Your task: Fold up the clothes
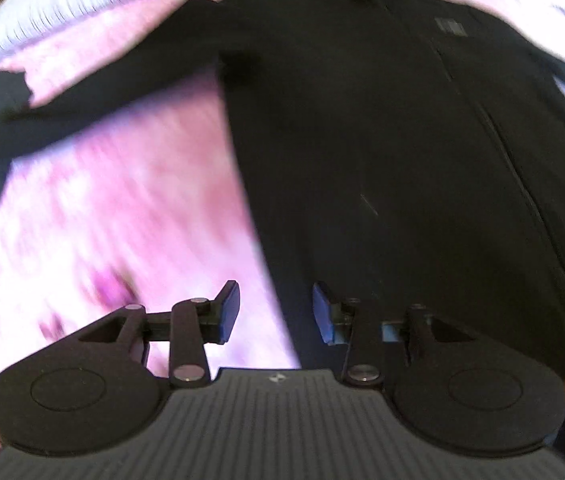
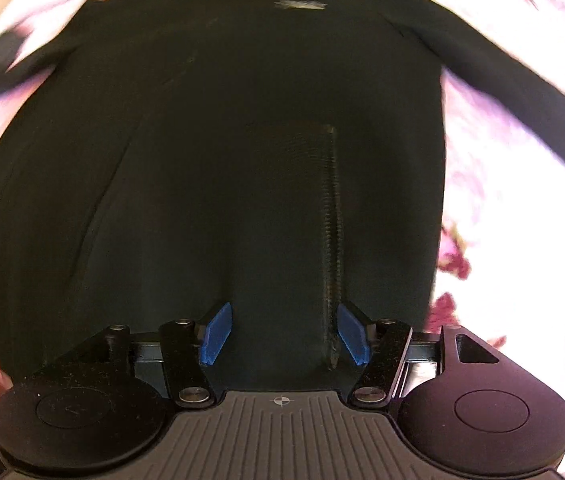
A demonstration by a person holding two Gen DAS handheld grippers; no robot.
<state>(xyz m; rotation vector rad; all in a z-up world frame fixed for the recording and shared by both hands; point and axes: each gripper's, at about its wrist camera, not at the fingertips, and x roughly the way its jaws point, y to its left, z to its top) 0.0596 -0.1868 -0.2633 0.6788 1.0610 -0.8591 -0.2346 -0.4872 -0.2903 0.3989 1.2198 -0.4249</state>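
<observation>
A black zip jacket [image 1: 382, 140] lies spread flat on a pink floral bed cover [image 1: 122, 208], sleeves out to both sides. In the left wrist view my left gripper [image 1: 276, 312] is open and empty above the jacket's left bottom edge; its left sleeve [image 1: 82, 100] stretches to the left. In the right wrist view the jacket [image 2: 222, 160] fills the frame. My right gripper [image 2: 282, 334] is open and empty over its lower hem, next to a zipper [image 2: 332, 240]. A small logo [image 2: 300, 5] sits on the chest.
The pink floral cover [image 2: 482, 200] shows to the right of the jacket. A white striped fabric [image 1: 62, 4] lies along the far edge of the bed. Both views are motion-blurred.
</observation>
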